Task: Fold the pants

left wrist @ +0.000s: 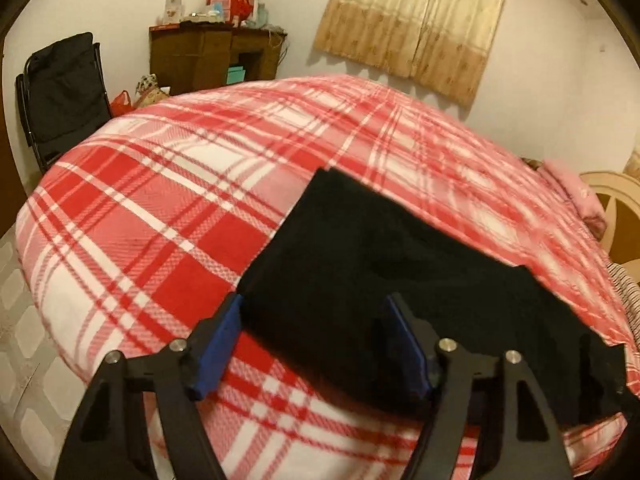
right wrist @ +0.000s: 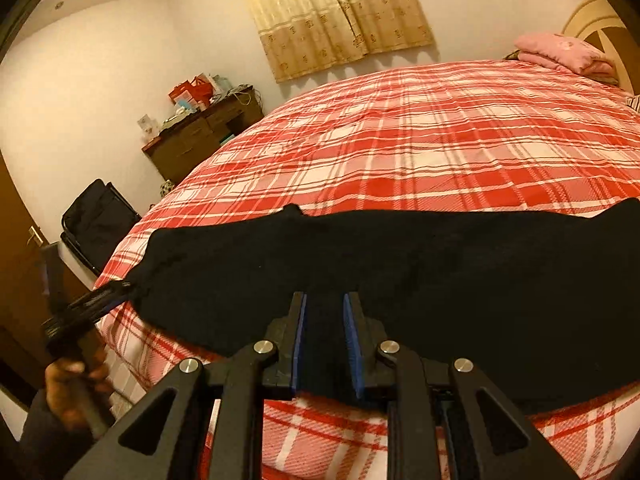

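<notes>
Pants: your black pants (right wrist: 400,276) lie flat on the red plaid bedspread (right wrist: 420,144), along its near edge.
Left gripper: your left gripper (left wrist: 316,344) stands wide; the pants' end lies between its blue pads (left wrist: 224,332), not pinched.
Right gripper: your right gripper (right wrist: 325,340) is narrow, with dark cloth between its pads; whether it grips, you cannot tell.
Beyond the bedspread: brown desk (right wrist: 200,136), beige curtain (right wrist: 332,12), pink folded cloth (right wrist: 560,54).

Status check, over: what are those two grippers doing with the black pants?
Left gripper open at pants' edge. Right gripper nearly shut on pants' near edge. Pants flat on plaid bed. Nothing in the way.
</notes>
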Available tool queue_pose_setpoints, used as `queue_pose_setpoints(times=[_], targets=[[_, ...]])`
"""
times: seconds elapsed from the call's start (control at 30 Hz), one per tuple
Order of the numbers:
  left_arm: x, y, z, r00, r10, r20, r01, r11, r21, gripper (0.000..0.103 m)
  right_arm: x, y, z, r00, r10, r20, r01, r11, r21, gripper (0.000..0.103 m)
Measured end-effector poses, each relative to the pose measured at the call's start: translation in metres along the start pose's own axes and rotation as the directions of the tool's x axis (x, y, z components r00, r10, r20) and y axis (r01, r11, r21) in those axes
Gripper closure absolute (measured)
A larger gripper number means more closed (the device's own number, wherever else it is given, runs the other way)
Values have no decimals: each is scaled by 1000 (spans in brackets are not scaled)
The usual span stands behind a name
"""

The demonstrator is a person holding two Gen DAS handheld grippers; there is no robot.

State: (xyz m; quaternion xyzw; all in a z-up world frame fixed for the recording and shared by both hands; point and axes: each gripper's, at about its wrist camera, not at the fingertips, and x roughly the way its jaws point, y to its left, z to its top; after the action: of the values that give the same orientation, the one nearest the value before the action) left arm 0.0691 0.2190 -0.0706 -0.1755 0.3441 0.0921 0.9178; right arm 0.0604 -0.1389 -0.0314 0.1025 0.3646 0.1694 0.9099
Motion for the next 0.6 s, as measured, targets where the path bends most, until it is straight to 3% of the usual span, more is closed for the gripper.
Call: queue_pose_setpoints(times=[0.1, 0.17, 0.23, 0.4, 0.5, 0.6], targets=[[-1, -1, -1, 1000, 12, 25, -12, 1000, -16, 30, -2, -1, -1, 1000, 3, -4, -3, 1000, 9, 83], [-1, -1, 0, 999, 36, 26, -35, 999, -29, 59, -1, -3, -2, 1000, 8, -11, -8, 1000, 25, 83], [-1, 4, 1, 1000, -9, 7, 10, 998, -54, 67, -2, -4, -2, 1000, 9, -9, -9, 999, 34, 83], [-3, 4, 4, 999, -41, -16, 40, 995, -93, 78, -10, -11, -1, 1000, -4, 3, 4, 999, 53, 83], [-19, -19, 12, 999, -35, 38, 36, 999, -7, 79, -19, -26, 2, 999, -49, 18, 48, 996, 79, 83], [-40, -52, 21, 992, -83, 95, 74, 993, 95, 79, -36, -56, 5, 993, -113, 36, 107, 985, 133, 83]])
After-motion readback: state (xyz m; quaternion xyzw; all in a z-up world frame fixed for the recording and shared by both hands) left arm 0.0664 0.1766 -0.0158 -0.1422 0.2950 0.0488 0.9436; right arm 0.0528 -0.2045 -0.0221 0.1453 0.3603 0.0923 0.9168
